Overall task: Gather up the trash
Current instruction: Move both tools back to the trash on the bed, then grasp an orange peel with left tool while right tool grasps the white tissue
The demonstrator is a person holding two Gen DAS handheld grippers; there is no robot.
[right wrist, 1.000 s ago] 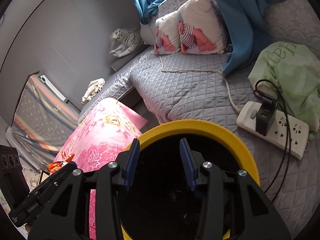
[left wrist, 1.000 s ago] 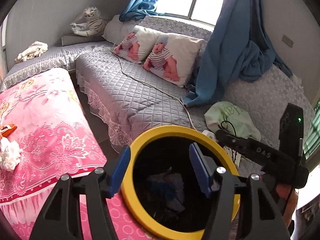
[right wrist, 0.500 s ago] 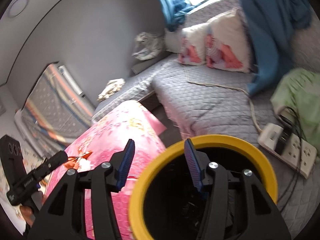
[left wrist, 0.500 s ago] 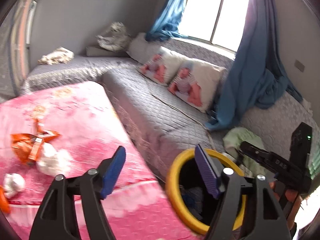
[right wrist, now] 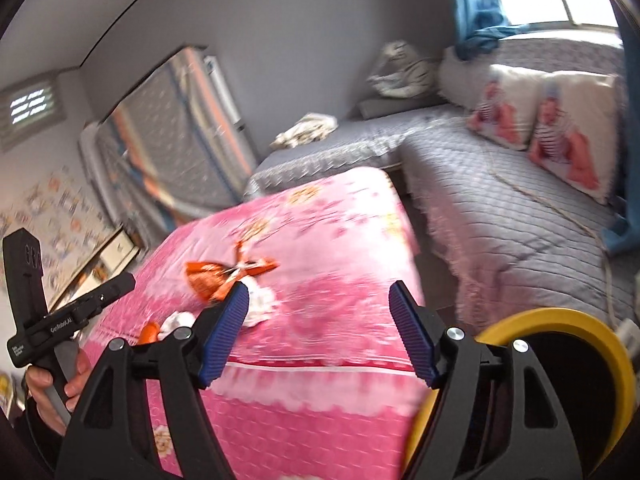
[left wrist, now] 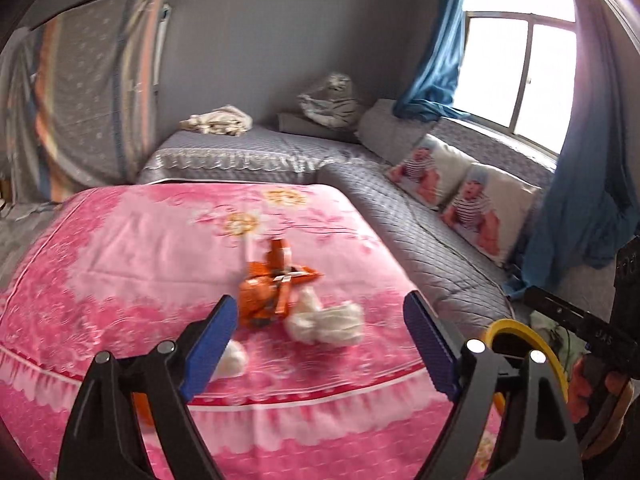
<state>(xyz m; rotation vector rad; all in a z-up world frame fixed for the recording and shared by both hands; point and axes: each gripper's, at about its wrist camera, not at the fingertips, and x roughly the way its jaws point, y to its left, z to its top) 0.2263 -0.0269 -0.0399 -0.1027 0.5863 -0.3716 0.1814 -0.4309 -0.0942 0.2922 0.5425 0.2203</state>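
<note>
In the left wrist view we see our left gripper (left wrist: 322, 338) with its blue-padded jaws spread wide and nothing between them, held above the near edge of the pink floral bedspread (left wrist: 132, 264). The trash lies on that bedspread just beyond the jaws, toward 12 o'clock: a crumpled orange foil snack wrapper (left wrist: 269, 288), and touching it at its 4 o'clock side a wad of white tissue (left wrist: 326, 322). A smaller white tissue ball (left wrist: 232, 358) sits at 7 o'clock from the wrapper, partly hidden behind the left finger. At 4 o'clock in this view the round black bin with a yellow rim (left wrist: 554, 354) stands beside the bed, close to our other hand holding the right tool. In the right wrist view our right gripper (right wrist: 318, 334) is likewise spread apart and empty, above the same bedspread (right wrist: 344, 216). The orange wrapper (right wrist: 214, 276) lies at 11 o'clock from the jaws, with the white tissue (right wrist: 260, 304) just beside the left finger. The yellow-rimmed bin (right wrist: 560, 316) fills the 4 o'clock corner, hard against the bed's edge. The grey quilted sofa (right wrist: 508, 216) runs along at 2 o'clock.
</note>
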